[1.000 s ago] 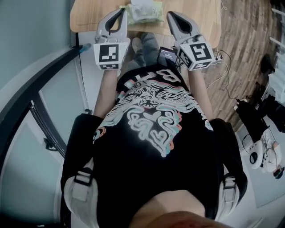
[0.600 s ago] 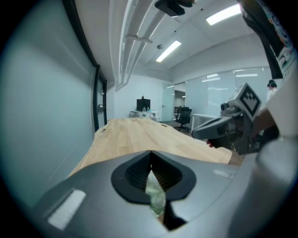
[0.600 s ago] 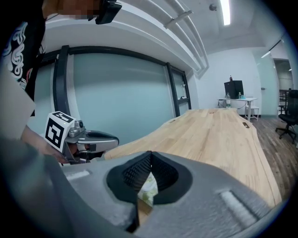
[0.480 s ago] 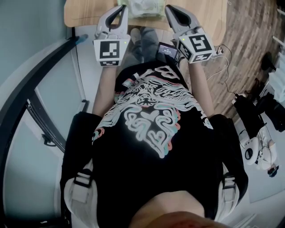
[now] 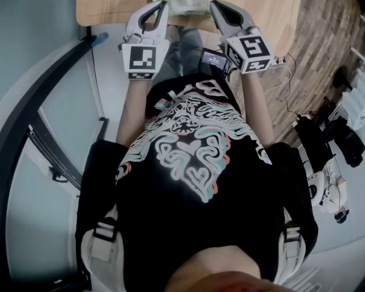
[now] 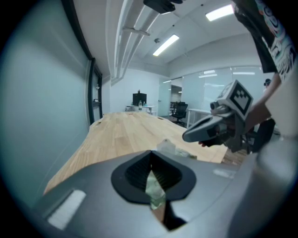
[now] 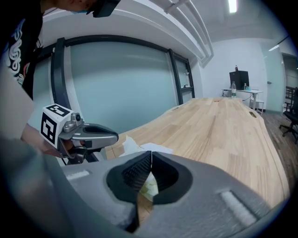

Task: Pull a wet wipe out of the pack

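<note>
Two hand-held grippers, one wipe pack, one wooden table, one person.

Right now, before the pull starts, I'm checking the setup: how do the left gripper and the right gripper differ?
The left gripper sits nearer the glass wall, the right gripper nearer the wood floor. The left gripper's marker cube faces the head camera squarely; the right gripper's is turned askew. Both are shut, empty, and point toward the wet wipe pack on the table.
</note>
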Action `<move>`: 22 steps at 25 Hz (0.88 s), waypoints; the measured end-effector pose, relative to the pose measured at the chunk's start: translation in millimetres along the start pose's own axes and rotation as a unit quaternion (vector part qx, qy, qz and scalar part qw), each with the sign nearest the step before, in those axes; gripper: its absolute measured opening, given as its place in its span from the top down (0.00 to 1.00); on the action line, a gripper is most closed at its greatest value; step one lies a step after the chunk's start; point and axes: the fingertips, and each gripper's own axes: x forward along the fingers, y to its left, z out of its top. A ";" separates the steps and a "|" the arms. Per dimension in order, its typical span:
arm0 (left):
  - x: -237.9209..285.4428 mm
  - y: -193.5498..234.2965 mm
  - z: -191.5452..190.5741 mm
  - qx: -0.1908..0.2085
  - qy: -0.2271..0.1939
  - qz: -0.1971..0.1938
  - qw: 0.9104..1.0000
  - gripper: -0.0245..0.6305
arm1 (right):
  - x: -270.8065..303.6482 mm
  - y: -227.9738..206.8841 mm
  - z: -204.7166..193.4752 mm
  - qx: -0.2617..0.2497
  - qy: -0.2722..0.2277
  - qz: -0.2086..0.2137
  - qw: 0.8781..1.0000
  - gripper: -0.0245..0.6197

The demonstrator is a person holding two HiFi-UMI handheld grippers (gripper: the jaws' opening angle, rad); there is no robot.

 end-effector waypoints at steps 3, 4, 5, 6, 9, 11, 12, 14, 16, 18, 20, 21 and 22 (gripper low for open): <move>2.3 -2.4 -4.0 0.003 0.001 -0.011 1.000 0.98 | 7.6 0.7 -5.4 -0.002 0.012 0.002 1.000 0.96; 2.7 -2.9 -6.1 0.001 0.004 -0.012 1.000 0.98 | 9.8 1.8 -7.6 -0.006 0.017 0.005 1.000 0.96; 3.3 -3.3 -8.1 0.000 0.007 -0.013 1.000 0.98 | 11.9 2.7 -9.8 -0.010 0.023 0.008 1.000 0.96; 3.8 -3.7 -9.8 -0.001 0.009 -0.013 1.000 0.98 | 14.0 3.6 -11.9 -0.012 0.029 0.011 0.999 0.95; 4.8 -4.1 -12.4 -0.006 0.012 -0.014 1.000 0.98 | 19.9 4.7 -15.9 -0.007 0.040 0.022 0.999 0.87; 5.9 -4.5 -13.8 -0.009 0.013 -0.016 1.000 0.98 | 22.9 3.8 -15.7 -0.007 0.040 0.023 0.999 0.86; 6.6 -4.8 -14.9 -0.010 0.013 -0.017 1.000 0.98 | 24.2 3.2 -15.4 -0.007 0.040 0.022 0.999 0.85; 8.6 -4.9 -17.1 -0.015 0.014 -0.020 1.000 0.98 | 26.9 2.0 -15.0 -0.007 0.040 0.023 0.999 0.84; 10.8 -4.2 -17.8 -0.017 0.014 -0.022 1.000 0.98 | 29.3 0.9 -14.0 -0.007 0.040 0.025 0.999 0.82; 13.6 -3.6 -16.7 -0.014 0.014 -0.026 0.999 0.98 | 31.1 0.1 -12.7 -0.007 0.040 0.028 0.999 0.80; 16.8 -3.8 -16.0 -0.010 0.016 -0.032 0.999 0.98 | 32.9 -0.4 -11.9 -0.008 0.041 0.032 0.999 0.80; 18.0 -4.1 -16.2 -0.009 0.018 -0.035 0.999 0.98 | 34.2 0.0 -11.9 -0.009 0.042 0.035 0.998 0.80; 18.9 -4.4 -16.4 -0.008 0.019 -0.038 0.999 0.98 | 35.8 1.0 -11.9 -0.012 0.044 0.038 0.998 0.80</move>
